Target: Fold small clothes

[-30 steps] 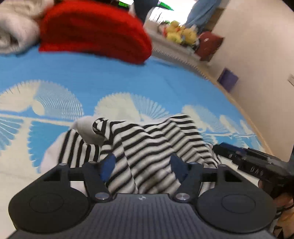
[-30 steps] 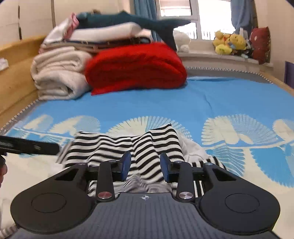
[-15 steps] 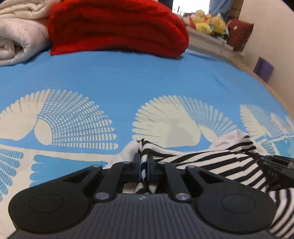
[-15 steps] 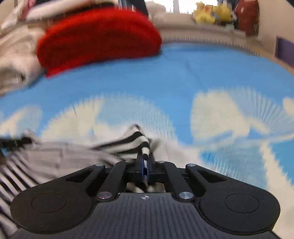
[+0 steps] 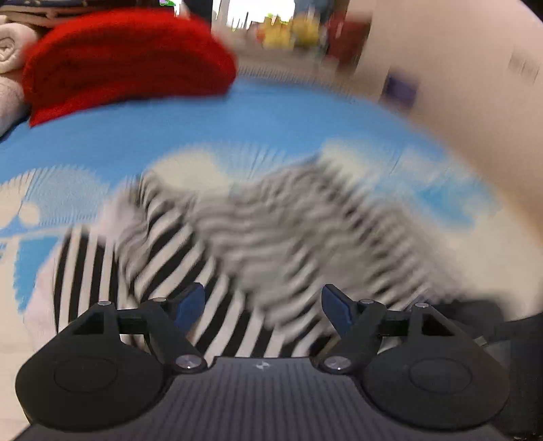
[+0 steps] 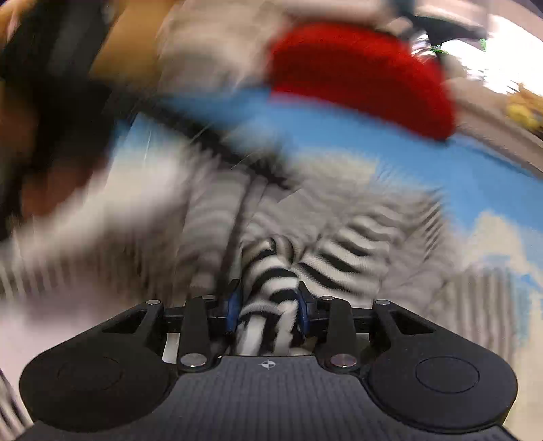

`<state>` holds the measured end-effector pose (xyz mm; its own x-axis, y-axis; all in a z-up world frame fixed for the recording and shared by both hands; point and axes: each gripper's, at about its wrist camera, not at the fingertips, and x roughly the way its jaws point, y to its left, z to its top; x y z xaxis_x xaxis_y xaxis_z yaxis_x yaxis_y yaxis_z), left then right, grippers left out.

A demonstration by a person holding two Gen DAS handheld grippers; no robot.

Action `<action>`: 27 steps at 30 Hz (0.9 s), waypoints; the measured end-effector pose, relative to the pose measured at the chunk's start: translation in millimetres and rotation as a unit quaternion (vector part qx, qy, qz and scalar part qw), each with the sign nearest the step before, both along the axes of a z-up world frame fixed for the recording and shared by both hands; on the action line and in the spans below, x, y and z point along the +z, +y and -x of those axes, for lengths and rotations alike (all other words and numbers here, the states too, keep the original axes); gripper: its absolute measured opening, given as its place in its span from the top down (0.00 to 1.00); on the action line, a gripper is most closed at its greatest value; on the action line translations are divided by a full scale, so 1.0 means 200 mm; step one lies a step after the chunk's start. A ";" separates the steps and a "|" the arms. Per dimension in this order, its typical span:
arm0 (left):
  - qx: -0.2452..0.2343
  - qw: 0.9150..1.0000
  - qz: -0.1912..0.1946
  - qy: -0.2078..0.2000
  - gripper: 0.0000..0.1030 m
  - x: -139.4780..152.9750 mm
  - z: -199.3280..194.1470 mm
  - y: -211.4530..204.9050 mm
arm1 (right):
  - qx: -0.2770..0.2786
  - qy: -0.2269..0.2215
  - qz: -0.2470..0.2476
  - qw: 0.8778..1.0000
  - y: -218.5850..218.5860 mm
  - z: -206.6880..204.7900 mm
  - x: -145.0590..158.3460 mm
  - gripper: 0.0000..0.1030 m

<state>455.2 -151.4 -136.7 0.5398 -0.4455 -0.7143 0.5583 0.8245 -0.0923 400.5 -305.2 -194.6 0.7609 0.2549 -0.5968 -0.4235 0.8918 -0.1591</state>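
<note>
A black-and-white striped garment (image 5: pixel 258 230) lies crumpled on the blue patterned bedsheet (image 5: pixel 237 118). My left gripper (image 5: pixel 262 290) hovers low over its near part. Its jaws are opening wide, and the cloth lies under them and beyond them, not pinched. In the right wrist view my right gripper (image 6: pixel 268 291) is tilted over the same garment (image 6: pixel 342 261). Its jaws are opening too, and a bunched roll of striped cloth fills the gap between the blue pads. Both views are badly blurred.
A folded red blanket (image 5: pixel 125 54) lies at the far end of the bed, with rolled pale towels (image 5: pixel 10 51) to its left. Plush toys (image 5: pixel 292 30) sit by the window. A pale wall (image 5: pixel 458 84) runs along the right. A dark blurred shape (image 6: pixel 51 84) fills the right wrist view's upper left.
Half a second ago both grippers were pinched on a thin fold of the striped garment. Now both have dropped toward the bed and rolled, and their jaws stand apart.
</note>
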 end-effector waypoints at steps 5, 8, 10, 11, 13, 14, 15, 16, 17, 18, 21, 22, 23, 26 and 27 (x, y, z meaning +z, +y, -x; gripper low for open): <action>0.018 0.997 -0.057 -0.058 0.18 0.07 0.11 0.11 | -0.031 0.037 -0.033 0.998 -0.08 0.05 0.18 0.48; 0.040 0.995 -0.052 -0.074 0.09 0.24 0.32 0.25 | -0.096 0.020 -0.068 0.993 -0.23 0.25 0.40 0.30; 0.065 0.992 -0.063 -0.084 0.00 0.33 0.53 0.35 | -0.132 0.014 -0.107 0.985 -0.31 0.47 0.53 0.24; 0.075 0.991 -0.067 -0.087 0.00 0.36 0.64 0.38 | -0.149 0.012 -0.125 0.981 -0.33 0.57 0.57 0.19; 0.084 0.990 -0.067 -0.088 0.00 0.41 0.89 0.46 | -0.194 0.005 -0.143 0.970 -0.35 0.78 0.62 0.18; 0.087 0.990 -0.069 -0.091 0.00 0.42 1.02 0.49 | -0.212 0.000 -0.149 0.966 -0.34 0.89 0.62 0.17; 0.093 0.989 -0.071 -0.094 0.00 0.42 1.12 0.52 | -0.229 -0.001 -0.149 0.962 -0.32 1.00 0.62 0.17; 0.104 0.987 -0.076 -0.099 0.00 0.41 1.24 0.54 | -0.248 -0.001 -0.150 0.957 -0.28 1.12 0.62 0.17; 0.112 0.985 -0.078 -0.102 0.00 0.40 1.34 0.56 | -0.264 0.001 -0.156 0.952 -0.26 1.21 0.60 0.17; 0.120 0.985 -0.078 -0.100 0.00 0.39 1.43 0.59 | -0.274 0.009 -0.161 0.948 -0.25 1.28 0.58 0.17; 0.146 0.984 -0.063 -0.078 0.00 0.32 1.65 0.65 | -0.279 0.043 -0.150 0.947 -0.18 1.47 0.55 0.17; 0.150 0.984 -0.057 -0.080 0.00 0.30 1.71 0.67 | -0.276 0.041 -0.151 0.948 -0.17 1.52 0.54 0.17; 0.153 0.983 -0.055 -0.086 0.00 0.28 1.75 0.67 | -0.274 0.036 -0.149 0.950 -0.16 1.55 0.54 0.17; 0.164 0.975 -0.073 -0.131 0.00 0.22 1.88 0.68 | -0.268 0.005 -0.130 0.955 -0.13 1.65 0.51 0.17; 0.162 0.974 -0.077 -0.139 0.00 0.21 1.90 0.67 | -0.269 0.005 -0.125 0.955 -0.13 1.67 0.51 0.17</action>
<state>75.5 -17.7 -93.9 0.8162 -0.1195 -0.5653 0.2527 0.9536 0.1634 65.9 -331.0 -93.1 0.8162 -0.0347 -0.5767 0.1054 0.9904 0.0897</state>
